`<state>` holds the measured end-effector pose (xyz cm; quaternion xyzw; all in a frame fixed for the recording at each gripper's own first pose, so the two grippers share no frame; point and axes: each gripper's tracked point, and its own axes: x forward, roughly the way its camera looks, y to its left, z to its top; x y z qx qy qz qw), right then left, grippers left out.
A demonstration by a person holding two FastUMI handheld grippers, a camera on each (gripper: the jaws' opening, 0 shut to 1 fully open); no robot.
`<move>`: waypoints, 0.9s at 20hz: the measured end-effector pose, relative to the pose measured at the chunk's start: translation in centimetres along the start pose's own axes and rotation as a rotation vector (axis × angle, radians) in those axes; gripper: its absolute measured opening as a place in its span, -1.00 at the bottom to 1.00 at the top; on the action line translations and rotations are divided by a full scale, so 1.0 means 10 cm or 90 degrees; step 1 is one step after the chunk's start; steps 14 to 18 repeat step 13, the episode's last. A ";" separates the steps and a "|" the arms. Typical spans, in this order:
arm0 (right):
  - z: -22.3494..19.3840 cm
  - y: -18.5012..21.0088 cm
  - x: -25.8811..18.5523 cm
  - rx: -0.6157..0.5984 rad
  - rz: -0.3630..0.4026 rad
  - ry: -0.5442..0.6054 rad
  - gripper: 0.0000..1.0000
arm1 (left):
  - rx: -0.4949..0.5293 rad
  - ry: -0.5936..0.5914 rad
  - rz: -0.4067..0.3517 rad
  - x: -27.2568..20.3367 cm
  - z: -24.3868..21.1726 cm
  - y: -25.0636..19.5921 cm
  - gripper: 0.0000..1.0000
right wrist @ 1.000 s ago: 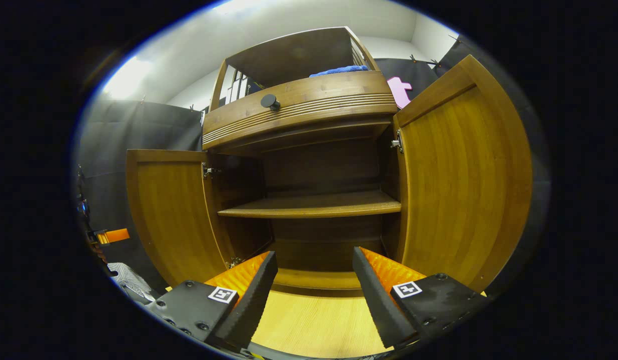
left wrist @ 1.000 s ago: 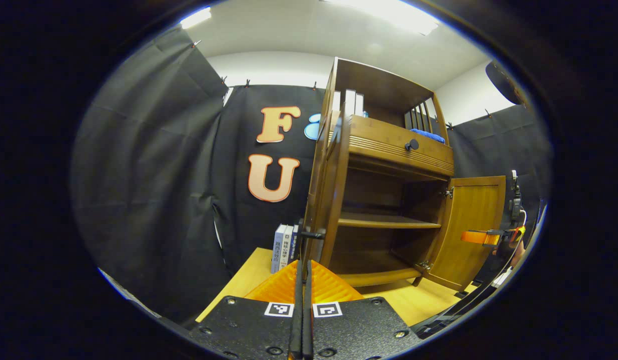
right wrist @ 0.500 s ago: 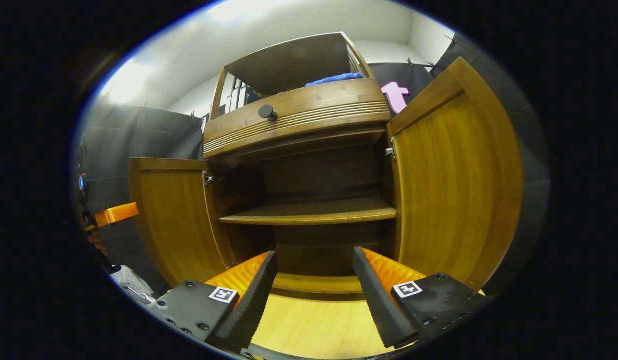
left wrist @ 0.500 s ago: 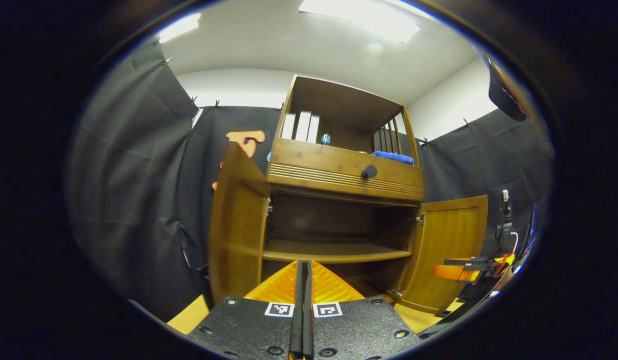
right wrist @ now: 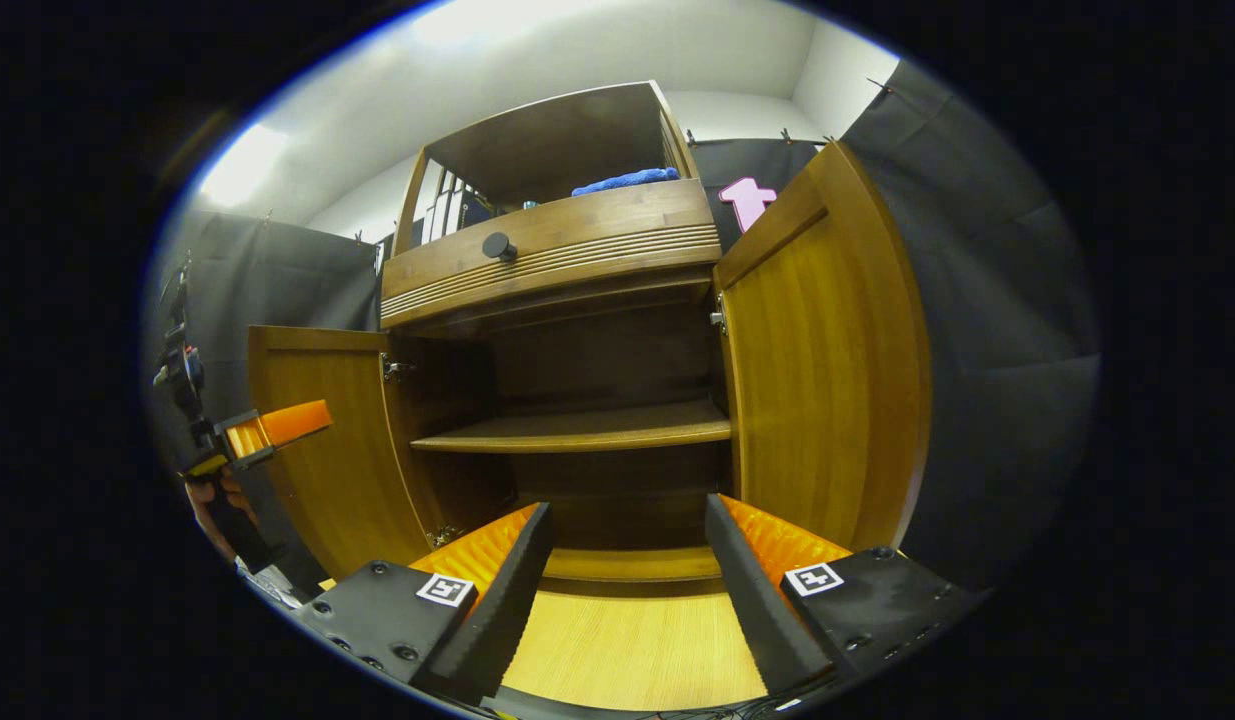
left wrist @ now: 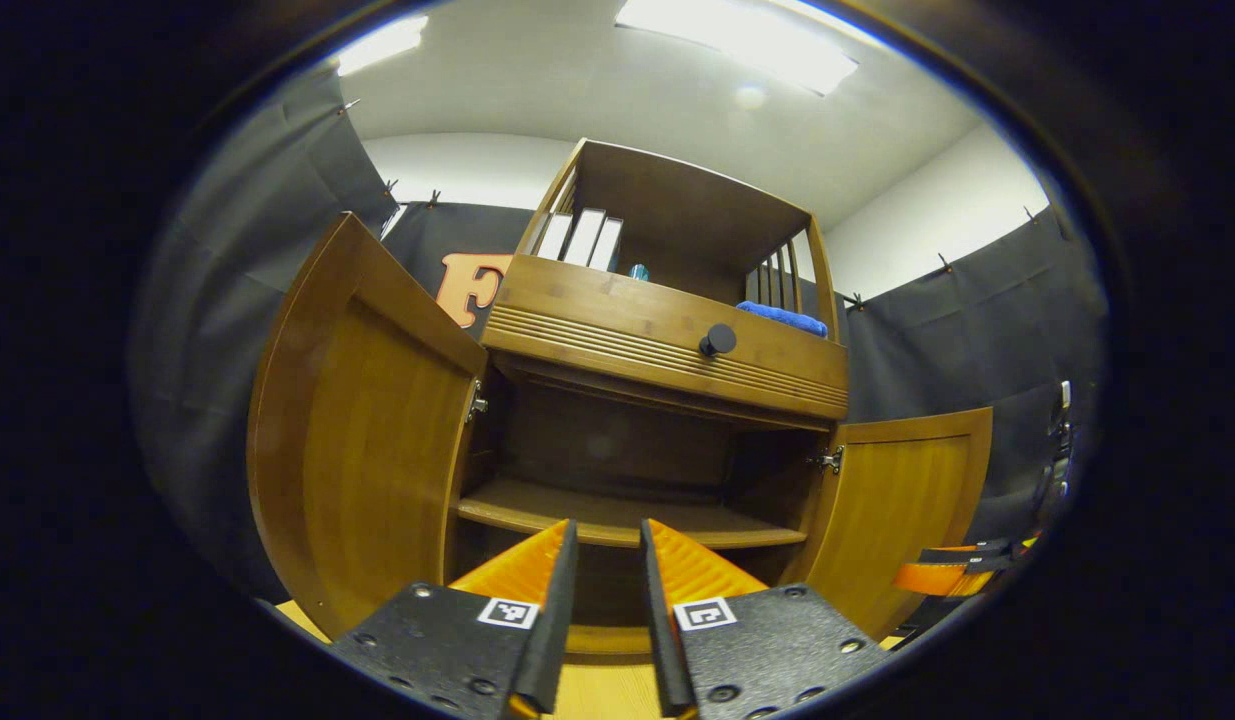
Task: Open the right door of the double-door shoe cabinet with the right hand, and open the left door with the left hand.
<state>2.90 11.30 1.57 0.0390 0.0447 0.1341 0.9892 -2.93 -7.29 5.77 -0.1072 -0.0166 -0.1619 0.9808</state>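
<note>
Left gripper (left wrist: 607, 560): at the bottom centre of the left gripper view we see its fingers a narrow gap apart, nothing between them.
Right gripper (right wrist: 627, 540): at the bottom centre of the right gripper view, fingers wide apart, gripping nothing; we also see it at the lower right edge of the left gripper view.
Shoe cabinet (left wrist: 667, 340): fills mid-frame in both views.
Left door (left wrist: 357, 430): we find it swung wide, left of centre.
Right door (right wrist: 827, 370): swung open, right of centre.
Shelf (right wrist: 577, 430): bare, mid-frame.
Knob (left wrist: 717, 340): on the panel above the doors.
</note>
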 end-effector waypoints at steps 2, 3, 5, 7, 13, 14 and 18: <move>0.00 -0.04 -0.03 0.002 -0.001 0.001 0.95 | 0.032 -0.003 0.024 -0.01 -0.04 0.03 0.07; -0.01 -0.06 -0.03 0.004 0.001 0.003 0.95 | 0.050 -0.004 0.038 0.01 -0.08 0.06 0.23; -0.02 -0.09 -0.05 0.006 0.002 0.008 0.95 | 0.073 -0.002 0.049 0.01 -0.13 0.03 0.41; -0.05 -0.12 -0.04 0.008 0.001 0.013 0.95 | 0.082 -0.003 0.048 0.01 -0.15 -0.02 0.70; -0.06 -0.15 -0.08 0.015 -0.020 0.006 0.95 | 0.097 0.001 0.060 0.01 -0.14 0.05 0.83; -0.06 -0.15 -0.08 0.015 -0.020 0.006 0.95 | 0.097 0.001 0.060 0.01 -0.14 0.05 0.83; -0.06 -0.15 -0.08 0.015 -0.020 0.006 0.95 | 0.097 0.001 0.060 0.01 -0.14 0.05 0.83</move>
